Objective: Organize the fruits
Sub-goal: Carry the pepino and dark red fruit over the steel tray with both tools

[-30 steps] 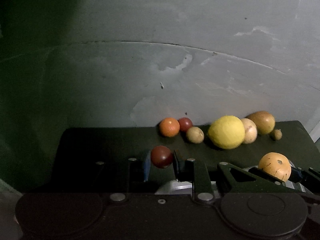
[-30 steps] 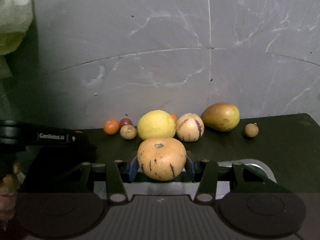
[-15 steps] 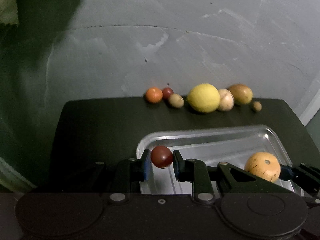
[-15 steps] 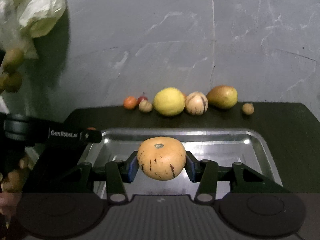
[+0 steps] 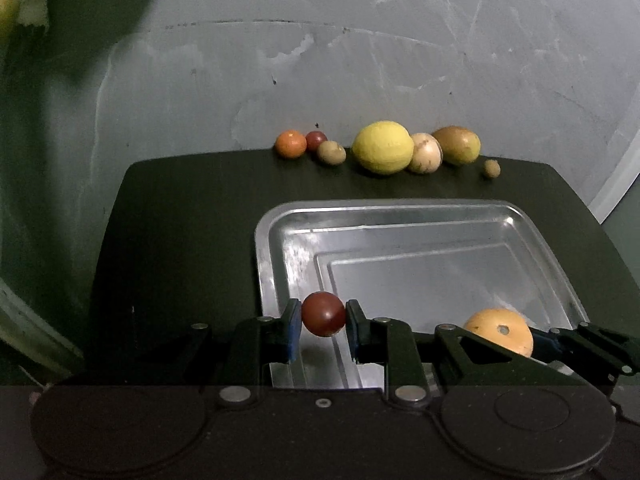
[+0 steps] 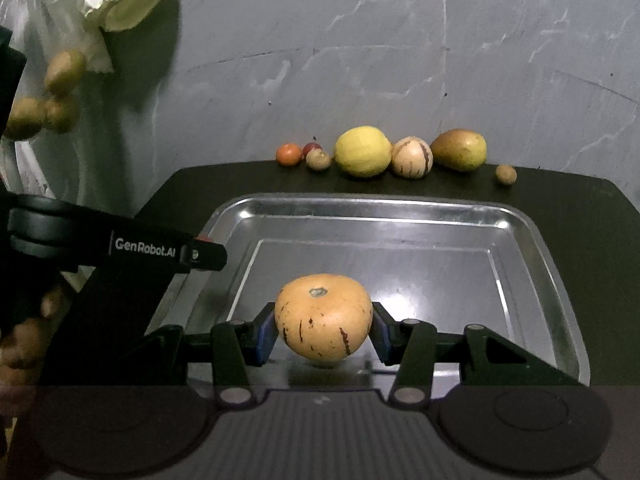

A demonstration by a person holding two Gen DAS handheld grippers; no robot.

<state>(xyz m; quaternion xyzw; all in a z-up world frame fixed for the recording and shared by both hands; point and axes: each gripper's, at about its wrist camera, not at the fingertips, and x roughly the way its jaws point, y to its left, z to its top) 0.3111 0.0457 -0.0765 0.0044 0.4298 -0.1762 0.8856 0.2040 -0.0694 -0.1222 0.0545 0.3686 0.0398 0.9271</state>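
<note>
My left gripper (image 5: 323, 316) is shut on a small dark red fruit (image 5: 323, 314), held over the near left corner of a metal tray (image 5: 360, 208). My right gripper (image 6: 323, 328) is shut on an orange speckled melon (image 6: 323, 316) above the near middle of the tray (image 6: 360, 204); the same melon (image 5: 500, 330) shows at the right of the left wrist view. A row of fruits lies along the table's far edge: a small orange (image 6: 289, 153), a big yellow lemon (image 6: 362, 151), a striped melon (image 6: 412, 157), a pear (image 6: 460, 149).
The black table (image 5: 180, 220) ends at a grey wall. A small brown fruit (image 6: 506, 174) lies apart at the far right. A plastic bag with fruits (image 6: 60, 80) hangs at the upper left. The left gripper's arm (image 6: 120, 246) crosses the right wrist view's left side.
Both grippers have pulled back and risen from the fruit row, each carrying its fruit; the tray has come fully into view beneath them.
</note>
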